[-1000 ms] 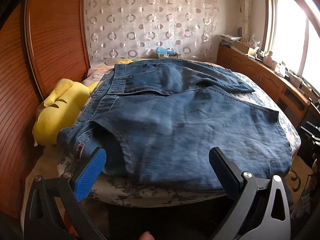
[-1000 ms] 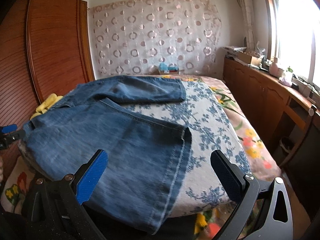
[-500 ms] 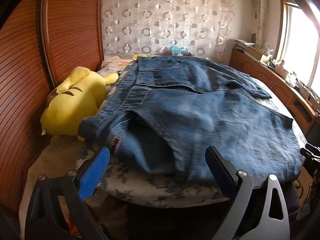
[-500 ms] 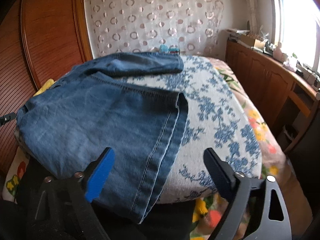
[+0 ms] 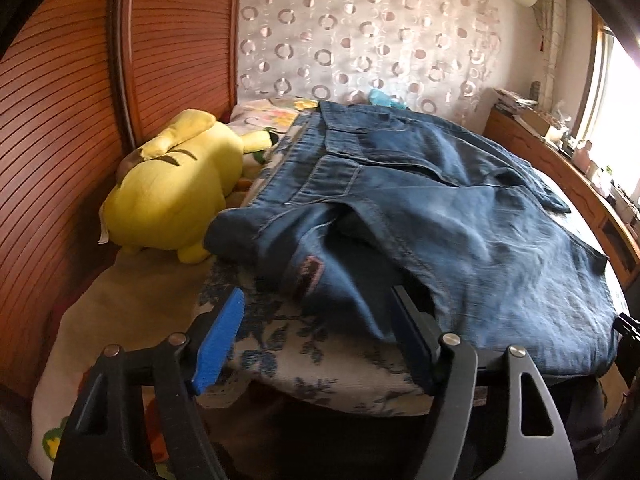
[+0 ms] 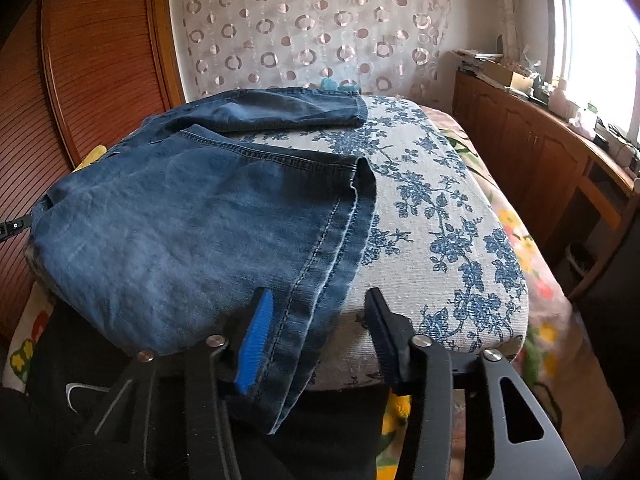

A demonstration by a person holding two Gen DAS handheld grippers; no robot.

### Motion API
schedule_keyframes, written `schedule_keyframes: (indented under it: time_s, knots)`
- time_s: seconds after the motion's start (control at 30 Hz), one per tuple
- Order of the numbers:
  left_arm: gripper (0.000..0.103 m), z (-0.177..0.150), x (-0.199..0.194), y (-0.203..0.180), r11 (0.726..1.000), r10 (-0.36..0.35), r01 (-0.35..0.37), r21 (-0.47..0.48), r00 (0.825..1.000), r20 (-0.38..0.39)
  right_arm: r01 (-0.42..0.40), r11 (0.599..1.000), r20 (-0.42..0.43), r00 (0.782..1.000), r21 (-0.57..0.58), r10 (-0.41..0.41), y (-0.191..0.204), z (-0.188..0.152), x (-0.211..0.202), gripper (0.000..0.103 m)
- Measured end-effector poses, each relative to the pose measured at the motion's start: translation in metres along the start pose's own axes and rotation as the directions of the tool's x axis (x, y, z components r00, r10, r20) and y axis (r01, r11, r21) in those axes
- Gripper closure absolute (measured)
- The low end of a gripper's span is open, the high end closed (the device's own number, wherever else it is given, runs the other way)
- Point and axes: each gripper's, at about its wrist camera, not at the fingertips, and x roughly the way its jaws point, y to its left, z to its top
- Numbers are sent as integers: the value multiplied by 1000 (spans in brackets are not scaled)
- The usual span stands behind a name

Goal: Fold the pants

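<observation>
Off to the left of the left claw (image 5: 316, 340) lies a yellow plush toy (image 5: 172, 200), well clear of the work and touching only the far side of the waistband. That claw stands apart, its blue pad over the flowered board cover (image 5: 280, 344) and its dark finger tucked against the near waist corner of the jeans (image 5: 460, 232), gripping nothing; I judge it is lined up to pinch that corner. The jeans lie spread ahead of it, one leg angled away behind, the near leg running rightward. Over at the right claw (image 6: 318, 336), the fingers are also apart, straddling the stitched hem of the near leg where it droops off the board's front edge. That overhang gives the fingers something to close on. To its right is bare cover.
</observation>
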Motion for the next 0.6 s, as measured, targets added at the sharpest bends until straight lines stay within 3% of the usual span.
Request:
schedule_keyframes:
  time_s: [0.13,0.27,0.47,0.6]
  knots:
    - [31,0,2,8,1000,12,-12,-12,1000,3,-14,1000,3,1000,-12,14,4,-3,2,69]
    - [33,3,6,14,1000,16,-16,-19,1000,15,-23,1000,5,1000,-9,23,1,-3,1,87]
    - [34,8,18,24,999,4,-3,-50,1000,16,-37,999,19,999,8,37,-6,5,8,93]
    - [51,9,26,24,996,-58,58,-73,998,5,-38,999,29,999,-4,38,-2,7,6,94]
